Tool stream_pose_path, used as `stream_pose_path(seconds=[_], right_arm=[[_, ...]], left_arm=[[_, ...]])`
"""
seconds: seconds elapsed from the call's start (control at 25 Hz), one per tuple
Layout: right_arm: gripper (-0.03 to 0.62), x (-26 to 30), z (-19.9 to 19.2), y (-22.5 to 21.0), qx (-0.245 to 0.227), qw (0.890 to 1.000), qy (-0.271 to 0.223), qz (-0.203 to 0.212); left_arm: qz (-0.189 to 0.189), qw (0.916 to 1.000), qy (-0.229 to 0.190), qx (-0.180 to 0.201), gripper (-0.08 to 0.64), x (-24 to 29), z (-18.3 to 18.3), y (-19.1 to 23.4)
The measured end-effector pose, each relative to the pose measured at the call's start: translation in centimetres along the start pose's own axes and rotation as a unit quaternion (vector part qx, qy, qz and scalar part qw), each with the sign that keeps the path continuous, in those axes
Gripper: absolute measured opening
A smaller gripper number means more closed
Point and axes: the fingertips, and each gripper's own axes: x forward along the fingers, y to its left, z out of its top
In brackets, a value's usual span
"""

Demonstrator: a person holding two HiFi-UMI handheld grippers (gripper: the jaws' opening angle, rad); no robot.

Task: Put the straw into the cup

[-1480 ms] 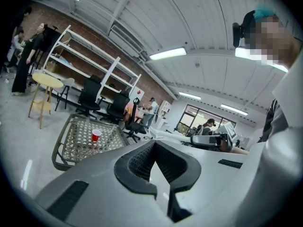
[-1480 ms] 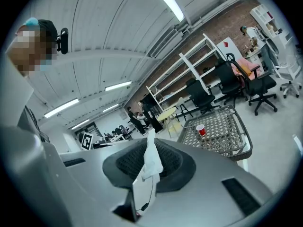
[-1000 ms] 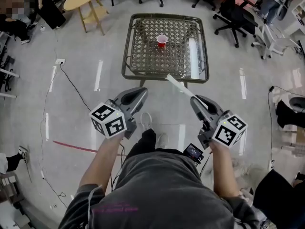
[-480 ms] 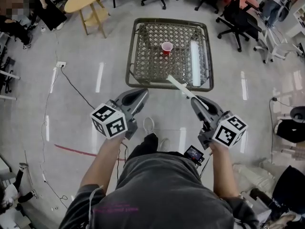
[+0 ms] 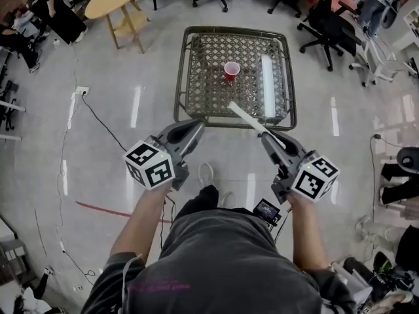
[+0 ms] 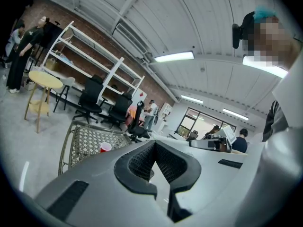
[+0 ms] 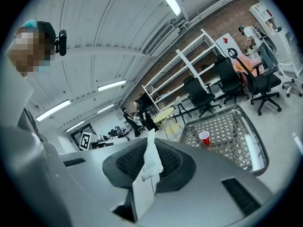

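In the head view we see a glossy grey floor [image 5: 131, 103] and, ahead of both tools, a table [image 5: 190, 77] with an open lattice top in a rounded metal frame. The red cup [image 5: 231, 70] stands on it, well beyond the right gripper [image 5: 268, 138].

In the left gripper view, the left gripper [image 6: 155, 169] has its ribbed black pads pressed together on nothing.

In the right gripper view, the jaws pinch the white, paper-wrapped straw [image 7: 144, 193], which juts forward.

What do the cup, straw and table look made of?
Cup: glossy red, probably thin plastic. Straw: matte white, crinkled at the end, likely paper-wrapped. Table: open woven lattice top, wicker-like, in a dark, possibly metal frame.
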Motion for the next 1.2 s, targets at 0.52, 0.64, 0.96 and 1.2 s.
stream_pose_path(seconds=[0.52,0.64,0.96,1.2], right_arm=[[0.049,4.5,2.2,-1.0,0.004,1.000,0.005,-0.009],[0.049,5.7,2.3,-1.7,0.005,1.000,0.008,-0.018],[0.049,7.9,2.8,-2.9,0.007,0.999,0.011,-0.032],[0.049,9.1,3.5,-3.0,0.008,0.999,0.007,-0.037]], left_arm=[[-0.004,0.9999,-0.006,-0.013,0.008,0.7,2.6,4.8],[-0.010,0.9998,-0.007,-0.018,0.008,1.3,2.9,6.3],[-0.023,0.9996,-0.002,-0.018,0.007,2.5,3.9,8.6],[-0.031,0.9994,0.005,-0.013,0.008,2.7,4.7,9.6]])
